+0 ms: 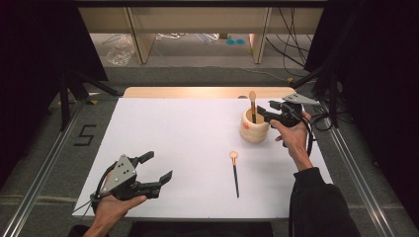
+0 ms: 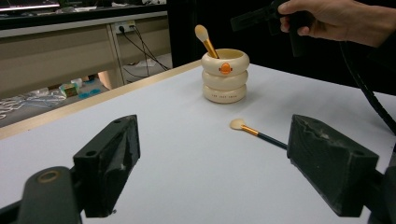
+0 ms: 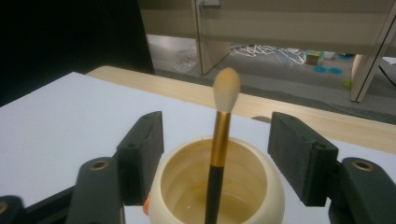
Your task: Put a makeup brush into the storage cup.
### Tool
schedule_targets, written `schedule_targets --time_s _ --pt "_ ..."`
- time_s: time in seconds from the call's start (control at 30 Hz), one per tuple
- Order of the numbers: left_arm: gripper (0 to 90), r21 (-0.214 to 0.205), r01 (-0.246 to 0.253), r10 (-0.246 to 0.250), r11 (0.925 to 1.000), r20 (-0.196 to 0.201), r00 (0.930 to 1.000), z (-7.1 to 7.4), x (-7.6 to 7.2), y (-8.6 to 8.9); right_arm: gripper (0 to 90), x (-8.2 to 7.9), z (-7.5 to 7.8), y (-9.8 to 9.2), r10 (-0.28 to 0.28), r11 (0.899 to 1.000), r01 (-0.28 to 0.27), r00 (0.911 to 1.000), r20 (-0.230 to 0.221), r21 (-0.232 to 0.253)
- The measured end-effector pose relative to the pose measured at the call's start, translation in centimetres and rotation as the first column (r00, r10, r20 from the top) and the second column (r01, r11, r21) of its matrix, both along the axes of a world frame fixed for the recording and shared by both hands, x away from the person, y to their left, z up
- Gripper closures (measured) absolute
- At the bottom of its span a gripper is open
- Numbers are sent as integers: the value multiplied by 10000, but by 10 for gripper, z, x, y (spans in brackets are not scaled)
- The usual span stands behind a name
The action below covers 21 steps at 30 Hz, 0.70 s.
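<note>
White table [image 1: 173, 143]: right gripper [image 1: 267, 112], jaws spread, has released one brush [image 1: 252, 104] upright in the cup [image 1: 254, 129]; next, pick up the lying brush [image 1: 234, 172]; left gripper [image 1: 157, 169] spread, empty.

holder [image 2: 224, 81]: cream, orange mark | brushes [image 2: 256, 132]: black handle, gold ferrule, pale tip | table [image 1: 183, 143]: white

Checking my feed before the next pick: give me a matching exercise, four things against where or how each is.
Things:
1. brush in the holder
2. second brush
3. left gripper
4. right gripper

States:
A. lying flat on the white table
B. jaws open on either side of the brush handle, above the cream holder
C. standing bristles up
D. jaws open, near the table's front edge

Pairs: 1-C, 2-A, 3-D, 4-B
</note>
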<state>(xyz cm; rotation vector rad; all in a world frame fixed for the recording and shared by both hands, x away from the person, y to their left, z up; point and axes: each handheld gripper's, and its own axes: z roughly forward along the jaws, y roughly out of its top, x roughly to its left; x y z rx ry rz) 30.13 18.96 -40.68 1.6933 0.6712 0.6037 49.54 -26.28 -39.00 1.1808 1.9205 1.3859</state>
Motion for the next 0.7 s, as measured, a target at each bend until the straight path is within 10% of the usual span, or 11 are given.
schedule_targets --time_s 0.7 --pt "172 -181 -191 189 9997 -109 9998 -1 4 1 223 -36 19 24 519 9974 -527 9985 -171 -492"
